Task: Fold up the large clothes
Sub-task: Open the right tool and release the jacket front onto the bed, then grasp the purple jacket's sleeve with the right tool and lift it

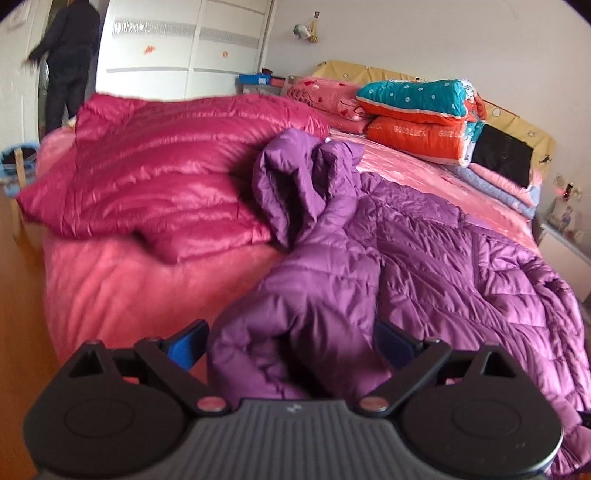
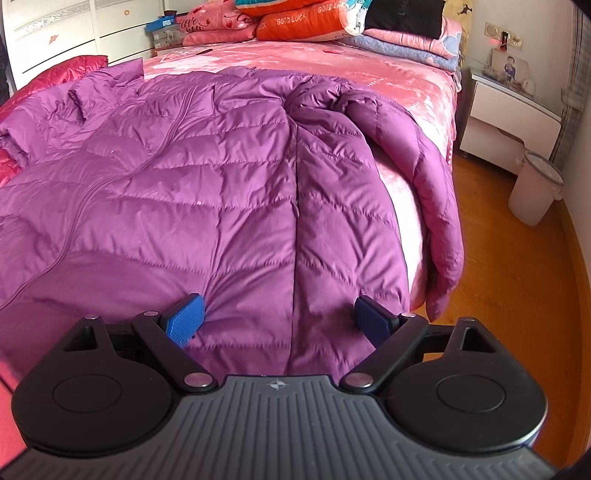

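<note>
While the quilted purple down coat (image 2: 207,177) lies spread on the pink bed (image 2: 399,77), my left tongs (image 1: 291,343) straddle its bunched sleeve (image 1: 295,317), spread wide; my right tongs (image 2: 280,317) hover wide over its hem.

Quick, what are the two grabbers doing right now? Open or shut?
Left gripper: open, with the purple jacket's sleeve bunched between its fingers, not pinched.
Right gripper: open, over the purple jacket, holding nothing.

Ahead of the right gripper, "GOOD LUCK" repeats in pale letters on the folded orange quilt (image 2: 303,24); left of it, "Love" in red script marks the pink pillow (image 2: 218,22).
</note>
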Demonstrator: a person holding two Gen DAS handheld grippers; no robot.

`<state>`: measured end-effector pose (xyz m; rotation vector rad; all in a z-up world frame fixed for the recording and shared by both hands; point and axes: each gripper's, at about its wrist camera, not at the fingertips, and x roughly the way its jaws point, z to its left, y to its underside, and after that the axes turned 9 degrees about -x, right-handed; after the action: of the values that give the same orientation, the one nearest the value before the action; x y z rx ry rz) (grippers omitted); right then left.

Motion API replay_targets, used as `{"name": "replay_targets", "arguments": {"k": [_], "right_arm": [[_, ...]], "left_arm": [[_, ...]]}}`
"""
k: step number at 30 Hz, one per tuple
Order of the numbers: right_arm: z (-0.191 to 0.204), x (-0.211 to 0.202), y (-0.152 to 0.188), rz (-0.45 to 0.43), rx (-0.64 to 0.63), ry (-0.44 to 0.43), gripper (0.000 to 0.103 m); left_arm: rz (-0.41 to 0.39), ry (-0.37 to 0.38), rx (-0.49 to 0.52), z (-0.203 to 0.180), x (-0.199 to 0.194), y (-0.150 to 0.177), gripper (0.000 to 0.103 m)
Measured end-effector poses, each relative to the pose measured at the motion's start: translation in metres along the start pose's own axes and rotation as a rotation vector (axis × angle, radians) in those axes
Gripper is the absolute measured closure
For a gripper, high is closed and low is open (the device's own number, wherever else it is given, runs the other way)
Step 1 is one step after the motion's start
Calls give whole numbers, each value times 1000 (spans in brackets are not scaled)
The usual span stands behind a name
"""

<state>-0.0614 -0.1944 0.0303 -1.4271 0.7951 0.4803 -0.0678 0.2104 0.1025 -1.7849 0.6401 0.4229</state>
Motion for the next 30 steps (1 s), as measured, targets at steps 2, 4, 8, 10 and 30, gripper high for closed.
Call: {"name": "replay_targets", "arguments": {"k": [2,4,8,10,30], "right_arm": [[-1,-7,5,1,10,-10,0],[-4,-14,8,0,34,-25,0],[-16,-30,16,-38,84,-37,0],[-28,-38,19,-71,127,-27,0],[-97,4,61,-15,736,-344,2]], "left_arm": [[10,29,-14,5,-2,2,7],[10,48,-15,7,-3,4,7],[8,66,-42,17,-2,4,6],[12,75,-63,20,1,4,6],[110,96,-136,23,31,10,42]]}}
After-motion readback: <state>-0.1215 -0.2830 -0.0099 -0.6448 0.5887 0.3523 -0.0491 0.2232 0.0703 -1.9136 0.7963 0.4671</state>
